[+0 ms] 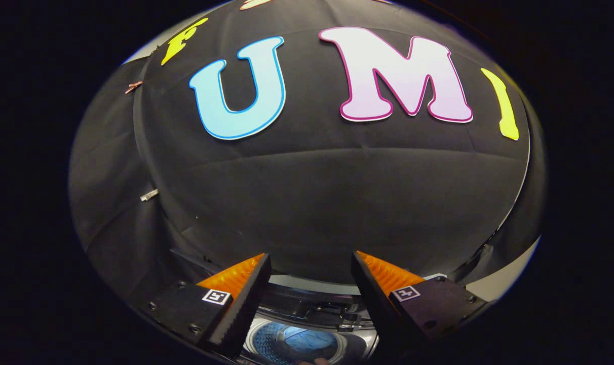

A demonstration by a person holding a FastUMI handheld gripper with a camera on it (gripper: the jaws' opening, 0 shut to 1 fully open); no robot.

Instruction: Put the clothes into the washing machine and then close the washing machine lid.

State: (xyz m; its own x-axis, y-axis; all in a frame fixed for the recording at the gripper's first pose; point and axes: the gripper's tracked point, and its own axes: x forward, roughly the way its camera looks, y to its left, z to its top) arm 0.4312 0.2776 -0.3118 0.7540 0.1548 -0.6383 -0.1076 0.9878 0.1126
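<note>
Clothes appear as something bluish (299,342) already down in the washing machine (307,309) drum below the spread, empty fingers of the gripper (311,284), so loading looks done and the lid probably remains to close.

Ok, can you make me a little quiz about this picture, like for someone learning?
1. True or false: the fingers are squeezed together on some clothes.
2. What lies below and between the fingers? A) a washer with its lid open B) a sink C) a basket
3. Fill in: straight ahead, beyond the fingers, hangs a black ____.

Key:
1. False. The fingers are spread apart with nothing between them.
2. A. You can see down into the drum, with something bluish inside.
3. Cloth, the booth's wall.
</note>
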